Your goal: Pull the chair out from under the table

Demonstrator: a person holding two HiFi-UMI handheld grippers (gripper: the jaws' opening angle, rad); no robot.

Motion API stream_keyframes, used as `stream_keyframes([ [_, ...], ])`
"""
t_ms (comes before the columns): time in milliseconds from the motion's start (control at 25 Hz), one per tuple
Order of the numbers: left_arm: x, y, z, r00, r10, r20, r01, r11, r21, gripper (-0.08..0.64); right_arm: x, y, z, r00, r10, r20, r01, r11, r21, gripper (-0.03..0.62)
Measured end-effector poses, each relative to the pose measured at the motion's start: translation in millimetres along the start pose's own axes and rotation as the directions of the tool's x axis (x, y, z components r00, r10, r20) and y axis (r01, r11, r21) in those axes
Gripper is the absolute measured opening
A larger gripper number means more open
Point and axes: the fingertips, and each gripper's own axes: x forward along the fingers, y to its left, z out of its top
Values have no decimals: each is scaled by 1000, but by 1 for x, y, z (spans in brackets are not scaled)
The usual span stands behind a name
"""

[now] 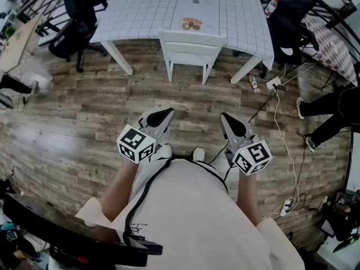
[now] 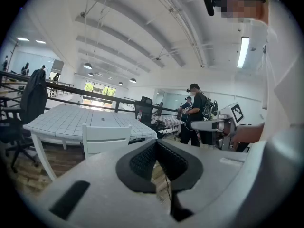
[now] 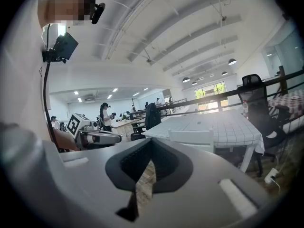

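A white chair (image 1: 190,50) stands pushed in at the near side of a white table (image 1: 146,10) with a grid-pattern top; its backrest faces me. The same chair (image 2: 105,138) shows left of centre in the left gripper view, and the chair (image 3: 192,139) sits right of centre in the right gripper view. My left gripper (image 1: 168,113) and right gripper (image 1: 225,118) are held in front of my body, well short of the chair, both shut and empty. Each points toward the table.
Black office chairs (image 1: 76,24) stand at the table's left and far right. Cables and a power strip (image 1: 274,83) lie on the wood floor to the right, beside a person's legs (image 1: 329,114). A small plate (image 1: 192,23) rests on the table. Other people stand in the background.
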Motion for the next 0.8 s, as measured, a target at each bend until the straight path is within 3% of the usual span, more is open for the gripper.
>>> stream_keyframes([
  [440, -37, 35, 0, 1000, 26, 6, -26, 1000, -2, 6, 28, 29, 3, 1000, -9, -10, 9, 1000, -14, 6],
  [800, -72, 59, -4, 1000, 2, -1, -2, 999, 36, 6, 48, 61, -11, 998, -57, -36, 59, 996, 74, 8],
])
